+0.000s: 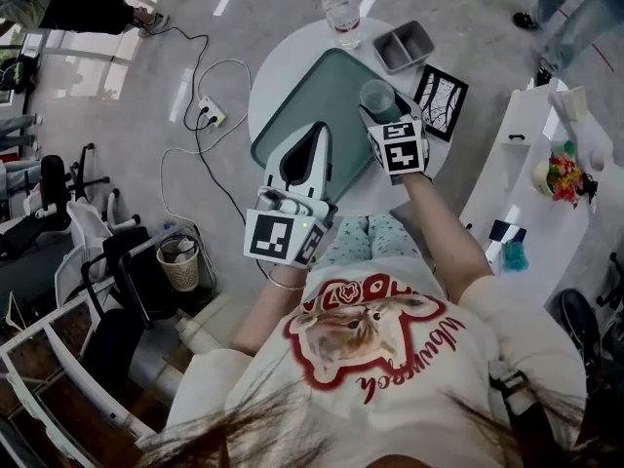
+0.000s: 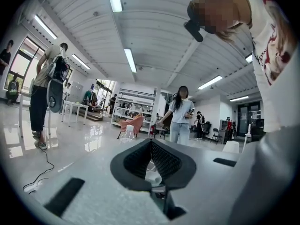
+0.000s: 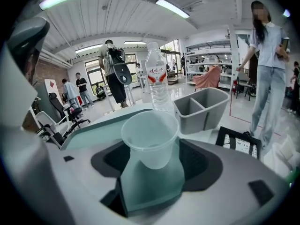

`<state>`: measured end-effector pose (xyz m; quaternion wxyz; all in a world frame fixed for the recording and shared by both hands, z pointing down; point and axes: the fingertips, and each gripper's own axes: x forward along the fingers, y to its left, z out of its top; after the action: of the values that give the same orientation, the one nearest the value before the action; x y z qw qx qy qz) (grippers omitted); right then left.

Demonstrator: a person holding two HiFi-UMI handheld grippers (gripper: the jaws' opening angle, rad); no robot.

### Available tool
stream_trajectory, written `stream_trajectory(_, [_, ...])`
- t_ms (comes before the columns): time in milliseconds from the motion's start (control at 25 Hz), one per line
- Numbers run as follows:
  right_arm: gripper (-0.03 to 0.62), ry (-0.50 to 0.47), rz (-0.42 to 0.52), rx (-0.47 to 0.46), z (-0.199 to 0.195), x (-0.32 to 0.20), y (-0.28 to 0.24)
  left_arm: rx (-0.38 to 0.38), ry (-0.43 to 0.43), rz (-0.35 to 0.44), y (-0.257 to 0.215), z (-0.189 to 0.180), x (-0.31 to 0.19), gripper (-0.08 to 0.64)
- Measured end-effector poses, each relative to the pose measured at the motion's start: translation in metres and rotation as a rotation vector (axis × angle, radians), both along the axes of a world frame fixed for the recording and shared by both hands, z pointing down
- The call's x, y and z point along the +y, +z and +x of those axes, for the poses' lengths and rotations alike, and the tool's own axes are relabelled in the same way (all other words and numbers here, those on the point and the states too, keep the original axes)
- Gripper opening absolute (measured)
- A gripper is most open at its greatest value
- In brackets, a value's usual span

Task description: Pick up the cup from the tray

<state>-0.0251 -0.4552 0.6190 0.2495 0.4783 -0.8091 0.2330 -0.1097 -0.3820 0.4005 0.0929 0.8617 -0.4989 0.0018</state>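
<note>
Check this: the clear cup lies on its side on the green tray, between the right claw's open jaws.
Not on its side: the cup stands upright, mouth up, on the green tray, between the open jaws of the right claw. The right gripper view shows it.

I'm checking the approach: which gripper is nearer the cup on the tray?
Right. The right gripper has its open jaws either side of the cup, not pressing it. The left gripper, shut, is over the tray, off to the cup's left.
</note>
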Motion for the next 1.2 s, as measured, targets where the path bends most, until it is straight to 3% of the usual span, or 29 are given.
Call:
stream_trajectory(360, [0.300,-0.045,-0.068,0.015,-0.005,-0.012,0.012,0.005,-0.017,-0.014,0.005,-0.001,0.000,0.014])
stream_trajectory(840, [0.299,-0.050,-0.076,0.183,-0.008,-0.027,0.018,0.006,-0.007,-0.020,0.008,0.003,-0.003,0.014])
stream_trajectory(1200, [0.296,-0.068,-0.018,0.211,-0.010,-0.026,0.013,0.004,-0.011,-0.011,0.005,-0.001,0.000,0.014])
